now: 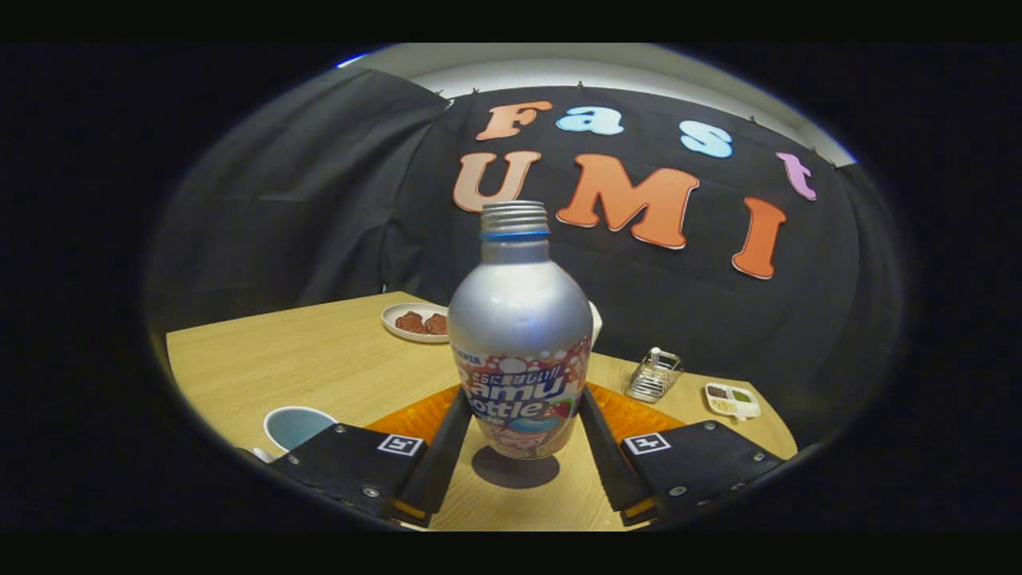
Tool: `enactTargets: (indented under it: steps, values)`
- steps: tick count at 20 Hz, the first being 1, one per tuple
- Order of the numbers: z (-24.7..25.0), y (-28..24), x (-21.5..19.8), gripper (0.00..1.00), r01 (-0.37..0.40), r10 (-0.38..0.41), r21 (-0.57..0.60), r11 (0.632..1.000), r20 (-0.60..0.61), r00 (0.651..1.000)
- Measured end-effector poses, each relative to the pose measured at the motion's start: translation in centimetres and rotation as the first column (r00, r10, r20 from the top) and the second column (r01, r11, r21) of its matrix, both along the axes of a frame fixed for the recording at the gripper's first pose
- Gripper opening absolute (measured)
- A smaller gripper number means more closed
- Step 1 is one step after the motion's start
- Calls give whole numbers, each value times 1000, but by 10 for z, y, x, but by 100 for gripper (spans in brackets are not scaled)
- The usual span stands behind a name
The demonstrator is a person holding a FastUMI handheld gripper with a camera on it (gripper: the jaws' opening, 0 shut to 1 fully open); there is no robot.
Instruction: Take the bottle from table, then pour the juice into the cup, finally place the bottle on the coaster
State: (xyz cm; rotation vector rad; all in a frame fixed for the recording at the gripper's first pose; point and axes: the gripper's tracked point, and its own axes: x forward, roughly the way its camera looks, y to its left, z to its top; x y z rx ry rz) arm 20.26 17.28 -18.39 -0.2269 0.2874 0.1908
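Silver bottle [519, 335] upright | claw [520, 403] fingers pressing both sides | lifted off table [319, 359]

The silver bottle [520, 335], uncapped with a bright printed label, hangs upright between the fingers, its shadow on the table below. The orange coaster [415, 422] lies just behind it. The pale blue cup [297, 426] sits left of the fingers.

Gripper [519, 431]: square markers, silver screws
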Motion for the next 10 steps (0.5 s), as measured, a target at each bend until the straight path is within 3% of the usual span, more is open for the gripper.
enactTargets:
  steps: [10]
  values:
    - [-61, -16, 9, 77, 56, -47, 67, 996, -126, 991]
